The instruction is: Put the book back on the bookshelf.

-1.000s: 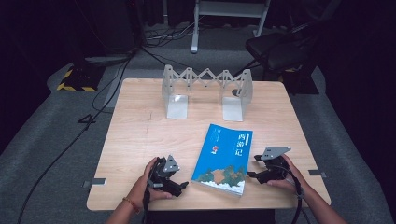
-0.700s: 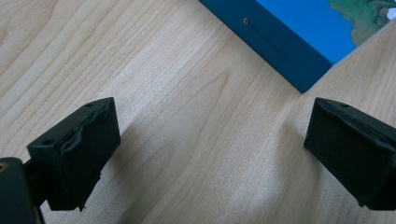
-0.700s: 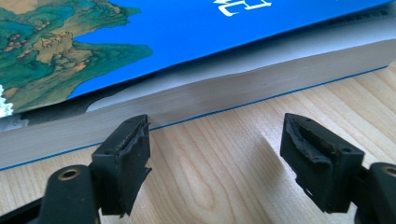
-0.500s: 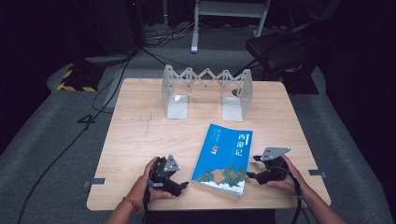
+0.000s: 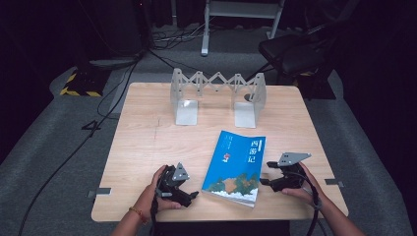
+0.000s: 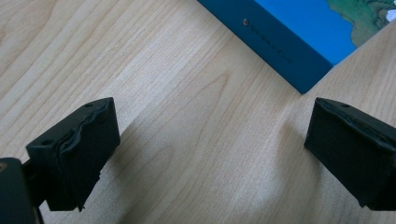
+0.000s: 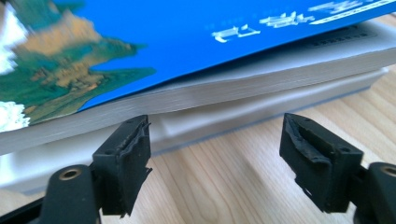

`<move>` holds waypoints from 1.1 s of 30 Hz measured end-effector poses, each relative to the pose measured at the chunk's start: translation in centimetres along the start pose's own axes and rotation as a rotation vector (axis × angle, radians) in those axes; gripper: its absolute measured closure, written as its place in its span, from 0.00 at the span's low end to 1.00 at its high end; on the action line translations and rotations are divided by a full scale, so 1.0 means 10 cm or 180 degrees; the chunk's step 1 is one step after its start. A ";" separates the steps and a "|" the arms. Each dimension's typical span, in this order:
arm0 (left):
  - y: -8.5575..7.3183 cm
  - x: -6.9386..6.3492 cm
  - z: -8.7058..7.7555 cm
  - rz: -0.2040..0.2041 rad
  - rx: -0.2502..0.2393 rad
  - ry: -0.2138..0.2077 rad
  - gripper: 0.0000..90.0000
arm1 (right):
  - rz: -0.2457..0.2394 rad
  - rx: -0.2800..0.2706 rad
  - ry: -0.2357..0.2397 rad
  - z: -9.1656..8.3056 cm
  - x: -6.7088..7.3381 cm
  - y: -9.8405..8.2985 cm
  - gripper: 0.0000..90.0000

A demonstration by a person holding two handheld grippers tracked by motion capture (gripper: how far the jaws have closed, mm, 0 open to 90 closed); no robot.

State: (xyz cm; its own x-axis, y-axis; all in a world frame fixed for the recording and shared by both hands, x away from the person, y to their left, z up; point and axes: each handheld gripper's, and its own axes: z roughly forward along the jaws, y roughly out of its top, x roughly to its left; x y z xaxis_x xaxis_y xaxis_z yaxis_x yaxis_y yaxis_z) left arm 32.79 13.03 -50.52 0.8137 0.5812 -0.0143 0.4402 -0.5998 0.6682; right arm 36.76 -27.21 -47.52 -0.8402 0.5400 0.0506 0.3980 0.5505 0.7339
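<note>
Jaws wide on both sides, nothing held. Left gripper (image 5: pixel 189 194) low at the near edge of the desk (image 5: pixel 147 142), gripped by a hand (image 5: pixel 150 196), just left of the book's near corner — dark blue spine edge close ahead in the left gripper view (image 6: pixel 275 46), bare wood between the black pads. Right gripper (image 5: pixel 265 173) near the right edge, pointed left at the book (image 5: pixel 236 167), just beside its open page side; pale page block and lifted blue cover right in front of the pads in the right gripper view (image 7: pixel 210 88), not touching as far as can be told. Book flat, near-centre, tilted slightly, cover up. Farther back, a grey folding book rack (image 5: pixel 216 93), well apart from the book.
</note>
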 end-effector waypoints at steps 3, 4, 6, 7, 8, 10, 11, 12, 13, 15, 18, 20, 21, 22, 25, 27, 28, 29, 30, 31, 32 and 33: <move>0.00 0.00 0.00 -0.0016 0.0001 0.0009 0.04 | -0.0043 -0.0005 -0.0008 -0.01 0.01 0.03 0.29; 0.00 0.00 0.00 -0.0016 0.0001 0.0009 0.04 | -0.0048 0.0003 -0.0010 -0.01 0.01 0.04 0.29; 0.01 -0.01 0.00 -0.0018 0.0007 0.0017 0.04 | -0.0036 -0.0031 -0.0003 -0.01 0.01 0.05 0.29; 0.01 -0.01 0.00 -0.0018 0.0007 0.0017 0.04 | -0.0025 -0.0047 0.0000 -0.02 0.01 0.06 0.29; 0.03 -0.02 -0.01 -0.0023 0.0054 0.0037 0.05 | -0.0021 -0.0053 -0.0001 -0.02 0.01 0.07 0.29; 0.04 -0.04 -0.02 -0.0012 0.0082 0.0023 0.14 | -0.0043 -0.0068 -0.0013 -0.02 0.01 0.08 0.29; 0.07 -0.10 -0.04 0.0000 0.0073 -0.0039 0.23 | -0.0025 -0.0095 -0.0004 -0.03 0.02 0.10 0.29; 0.08 -0.13 -0.04 0.0015 0.0080 -0.0068 0.24 | -0.0022 -0.0112 -0.0009 -0.03 0.02 0.10 0.29; 0.08 -0.13 -0.04 0.0015 0.0080 -0.0068 0.21 | -0.0015 -0.0122 -0.0006 -0.04 0.02 0.11 0.29; 0.13 -0.23 -0.06 0.0152 0.0057 -0.0137 0.20 | -0.0014 -0.0142 -0.0010 -0.04 0.03 0.13 0.29; 0.26 -0.39 -0.11 0.0283 -0.0100 -0.0204 0.21 | -0.0003 -0.0120 -0.0034 -0.02 0.04 0.15 0.29; 0.33 -0.44 -0.12 0.0262 -0.0206 -0.0269 0.22 | -0.0026 -0.0088 -0.0017 0.02 0.08 0.17 0.33; 0.37 -0.47 -0.12 0.0232 -0.0261 -0.0335 0.23 | -0.0054 -0.0074 -0.0010 0.04 0.09 0.18 0.33; 0.37 -0.47 -0.12 0.0232 -0.0261 -0.0335 0.25 | -0.0054 -0.0074 -0.0010 0.04 0.09 0.18 0.33; 0.53 -0.66 -0.05 0.0419 -0.0250 -0.0369 0.26 | -0.0107 -0.0034 -0.0022 0.10 0.14 0.21 0.33; 0.63 -0.78 0.02 0.0477 -0.0255 -0.0405 0.27 | -0.0095 -0.0082 -0.0041 0.08 0.15 0.24 0.33; 0.63 -0.78 0.02 0.0477 -0.0255 -0.0405 0.27 | -0.0095 -0.0082 -0.0041 0.08 0.15 0.24 0.33; 0.67 -0.82 0.05 0.0504 -0.0232 -0.0390 0.27 | -0.0082 -0.0093 -0.0033 0.07 0.16 0.25 0.33; 0.69 -0.86 0.09 0.0520 -0.0232 -0.0408 0.28 | -0.0081 -0.0105 -0.0045 0.07 0.16 0.27 0.33; 0.71 -0.88 0.11 0.0505 -0.0223 -0.0403 0.28 | -0.0083 -0.0108 -0.0055 0.07 0.16 0.28 0.33; 0.73 -0.90 0.14 0.0501 -0.0217 -0.0378 0.28 | -0.0080 -0.0114 -0.0051 0.07 0.16 0.28 0.33; 0.74 -0.92 0.16 0.0517 -0.0216 -0.0351 0.28 | -0.0076 -0.0115 -0.0054 0.06 0.16 0.29 0.33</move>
State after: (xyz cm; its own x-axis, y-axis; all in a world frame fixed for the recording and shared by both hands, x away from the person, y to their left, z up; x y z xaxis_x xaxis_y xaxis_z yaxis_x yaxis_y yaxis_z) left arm 29.17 2.34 -46.61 0.9102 0.4138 0.0189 0.2762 -0.6402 0.7169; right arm 36.77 -24.32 -45.76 -0.8427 0.5379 0.0216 0.3642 0.5401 0.7587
